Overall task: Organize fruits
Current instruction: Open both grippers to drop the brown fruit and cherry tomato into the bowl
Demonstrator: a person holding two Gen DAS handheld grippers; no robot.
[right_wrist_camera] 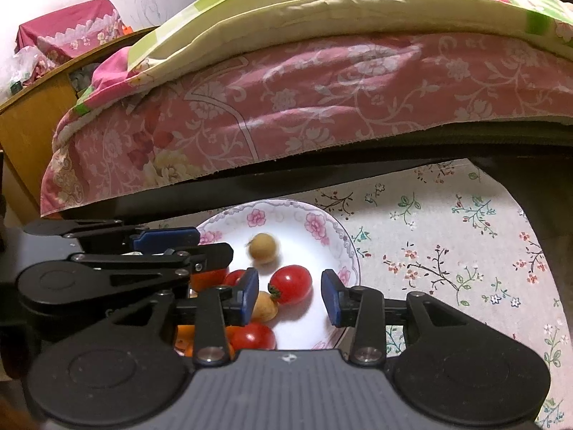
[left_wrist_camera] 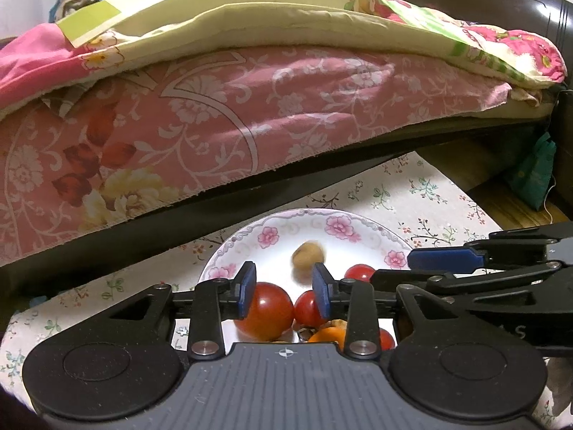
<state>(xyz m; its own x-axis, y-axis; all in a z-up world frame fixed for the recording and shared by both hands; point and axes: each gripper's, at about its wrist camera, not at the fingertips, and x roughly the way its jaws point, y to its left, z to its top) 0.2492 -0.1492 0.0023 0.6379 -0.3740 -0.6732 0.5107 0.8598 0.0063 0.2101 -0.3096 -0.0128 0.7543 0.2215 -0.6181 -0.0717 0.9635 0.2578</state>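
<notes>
A white plate with pink flowers on its rim [left_wrist_camera: 272, 234] [right_wrist_camera: 315, 224] holds several fruits. In the left wrist view I see a blurred tan round fruit [left_wrist_camera: 307, 256], a big red tomato [left_wrist_camera: 266, 310], smaller red tomatoes [left_wrist_camera: 306, 308] and an orange fruit [left_wrist_camera: 327, 335]. My left gripper [left_wrist_camera: 284, 288] is open and empty above them. My right gripper [right_wrist_camera: 290, 295] is open and empty over the plate, around a red cherry tomato [right_wrist_camera: 290, 283]. The tan fruit [right_wrist_camera: 263, 248] lies beyond it, blurred. The right gripper enters the left wrist view from the right [left_wrist_camera: 444, 259].
The plate stands on a floral tablecloth [right_wrist_camera: 447, 251] [left_wrist_camera: 412, 197]. A bed with a pink floral sheet [left_wrist_camera: 179, 136] and yellow-green quilt [right_wrist_camera: 322, 3] overhangs just behind. A wooden cabinet [right_wrist_camera: 32, 125] stands at the left. A teal bag [left_wrist_camera: 533, 175] hangs at the right.
</notes>
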